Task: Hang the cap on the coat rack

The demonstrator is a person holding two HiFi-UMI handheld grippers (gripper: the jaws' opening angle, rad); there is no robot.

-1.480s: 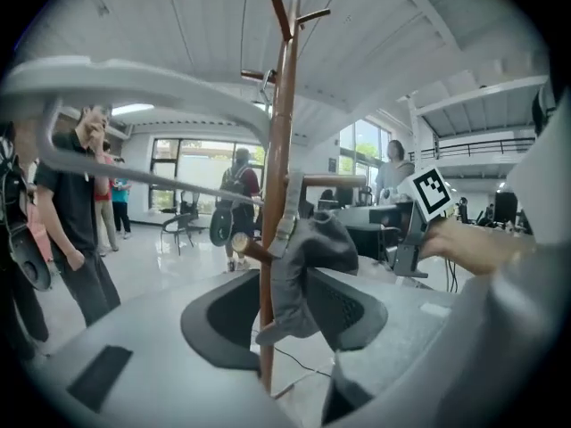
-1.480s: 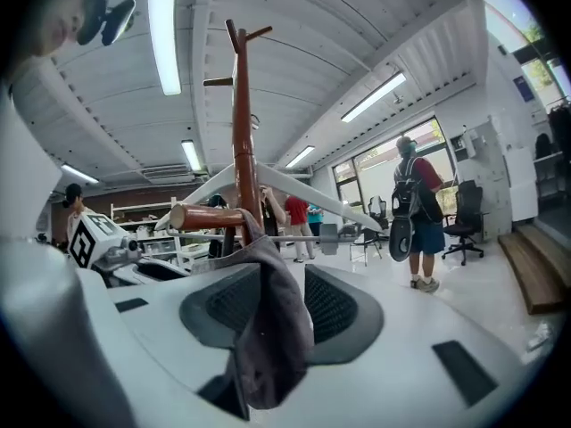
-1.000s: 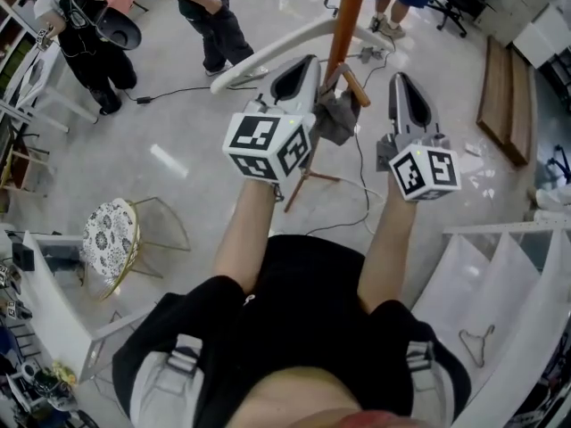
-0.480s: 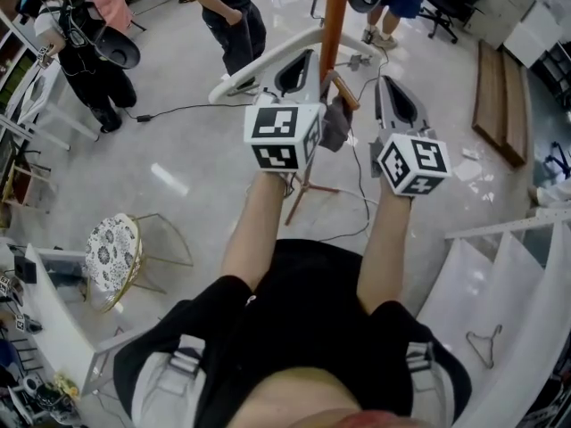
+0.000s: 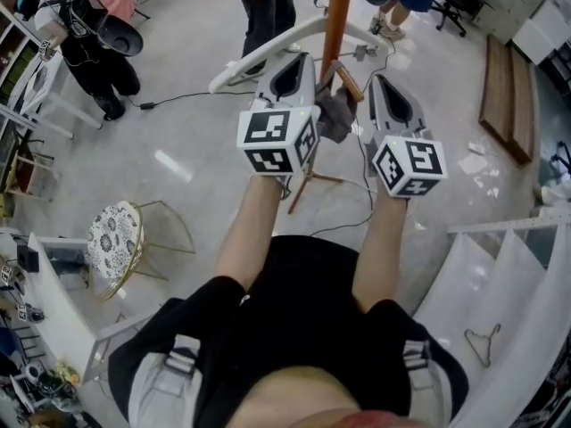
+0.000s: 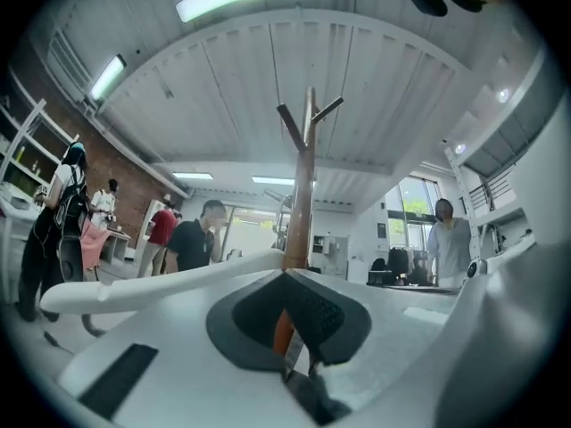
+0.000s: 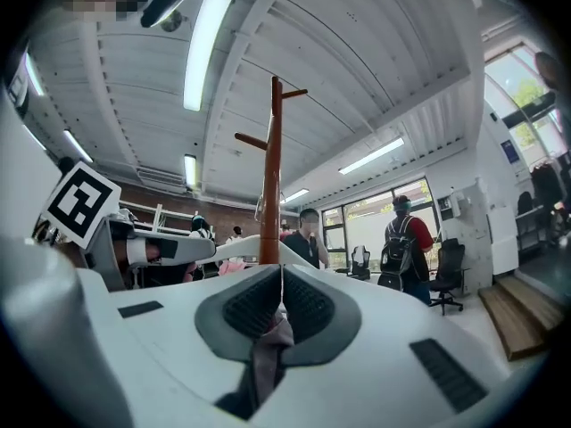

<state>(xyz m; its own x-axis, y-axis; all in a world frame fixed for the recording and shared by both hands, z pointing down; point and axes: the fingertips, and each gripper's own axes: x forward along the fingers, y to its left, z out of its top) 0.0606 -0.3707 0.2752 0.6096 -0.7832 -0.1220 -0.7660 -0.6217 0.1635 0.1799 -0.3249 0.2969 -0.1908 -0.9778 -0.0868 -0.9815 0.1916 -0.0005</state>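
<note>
2 claws hold the grey fabric cap [image 5: 335,121] against the orange-brown wooden coat rack [image 5: 336,16]. We note the left gripper [image 5: 293,68] and right gripper [image 5: 385,92] both pinched tight on its cloth. We judge hanging underway. Next: lift it over a slanted peg [image 5: 349,83], then release.

1. Grippers: I'm working two, the left gripper [image 5: 301,59] and the right gripper [image 5: 377,80].
2. Marker cubes [image 5: 277,139]: two, one on each gripper.
3. Cap [image 5: 335,119]: one, grey.
4. Coat rack [image 5: 337,16]: one; in the right gripper view I count two pegs on it.
5. People [image 5: 98,52] standing by: three that I can count in the head view.
6. Chair [image 5: 111,237] with a patterned seat: one.
7. Wire hanger [image 5: 477,344] on the floor: one.
</note>
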